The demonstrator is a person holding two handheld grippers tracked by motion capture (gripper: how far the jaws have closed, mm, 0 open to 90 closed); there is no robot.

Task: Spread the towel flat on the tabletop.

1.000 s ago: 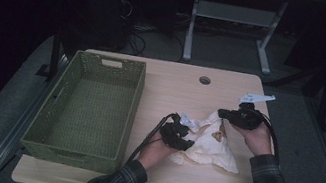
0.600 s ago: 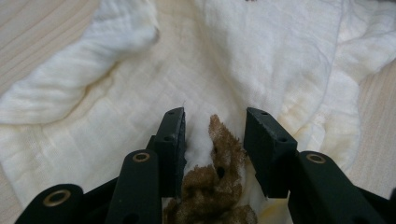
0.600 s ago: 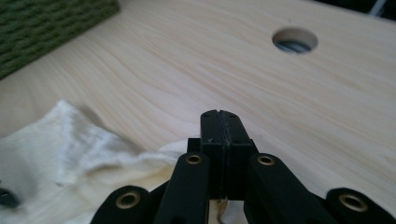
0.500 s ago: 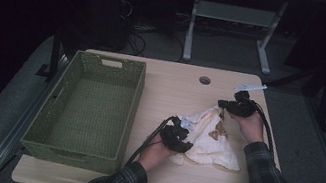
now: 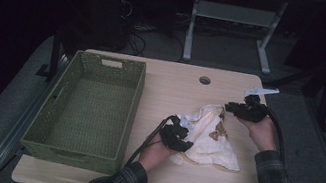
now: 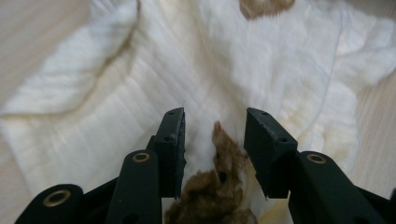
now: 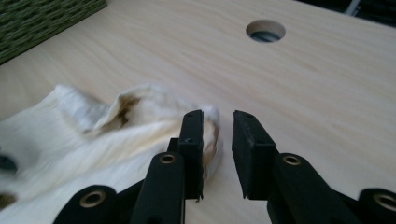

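Note:
A white fluffy garment (image 5: pixel 210 140) with brown patches lies crumpled on the right half of the wooden table (image 5: pixel 171 88). My left gripper (image 5: pixel 187 144) rests at the garment's near left edge. In the left gripper view its jaws (image 6: pixel 214 130) hold a brown furry tuft (image 6: pixel 219 182) of the garment (image 6: pixel 280 60), bunched between them. My right gripper (image 5: pixel 228 108) sits at the garment's far right corner. Its jaws (image 7: pixel 218 126) have just been opening and have nothing between them. The garment's corner (image 7: pixel 93 135) lies just beside one jaw.
A green woven basket (image 5: pixel 132 111) with nothing in it stands on the table's left half; its corner (image 7: pixel 37 18) also appears in the right gripper view. A round cable hole (image 5: pixel 205 80) sits at the far middle of the table. The surroundings are dark floor with a metal frame.
My right gripper drew the garment's far corner out toward the far right, then its jaws parted off the cloth. My left hand has kept still.

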